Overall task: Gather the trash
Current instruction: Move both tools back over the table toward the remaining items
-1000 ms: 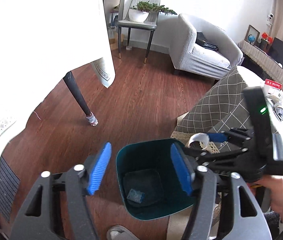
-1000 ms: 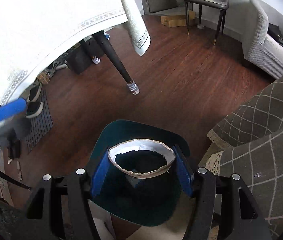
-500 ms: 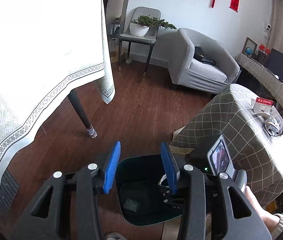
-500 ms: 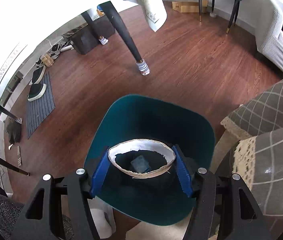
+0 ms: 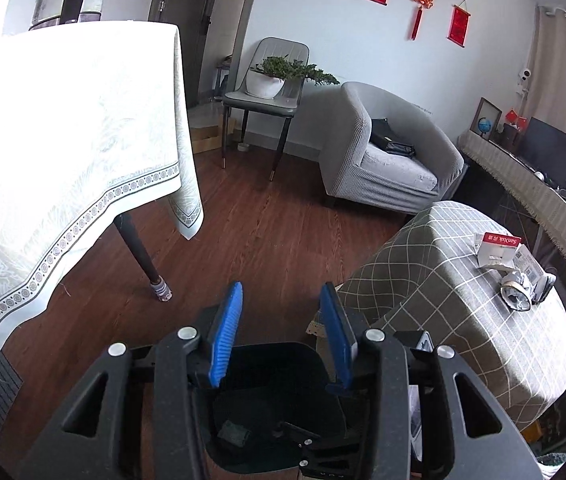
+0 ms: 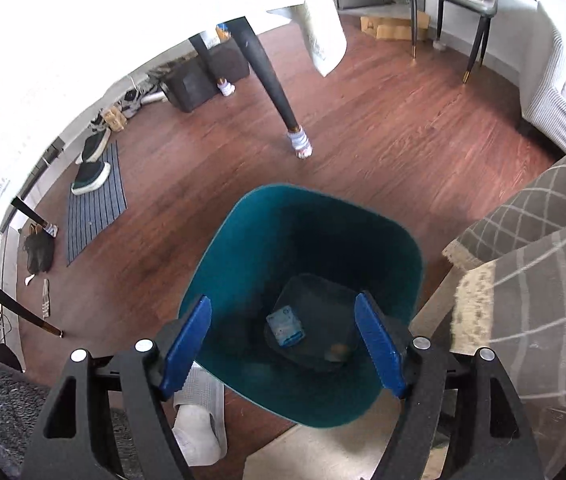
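Note:
A teal trash bin (image 6: 243,248) stands on the wooden floor right under my right gripper (image 6: 283,306). Its jaws are opening and nothing is between the blue pads (image 6: 187,340). On the bin's dark bottom lie a small blue-and-white carton (image 6: 285,325) and a brownish scrap (image 6: 339,354). My left gripper (image 5: 281,322) hangs above the same bin (image 5: 275,364), its pads a narrow gap apart and empty. A red-and-white package (image 5: 497,246) and a crumpled silvery wrapper (image 5: 517,286) lie on the checked low table (image 5: 443,280).
A dining table with a white cloth (image 5: 63,160) and a dark leg (image 6: 271,84) stands to the left. Behind are a grey armchair (image 5: 383,156) and a chair bearing a plant (image 5: 271,80). A striped mat with shoes (image 6: 95,192) lies on the floor. A foot (image 6: 199,428) is beside the bin.
My right gripper's jaws have widened, and the white-rimmed paper ring they held is gone from between them. My left gripper has risen and tilted up, and its jaws have narrowed.

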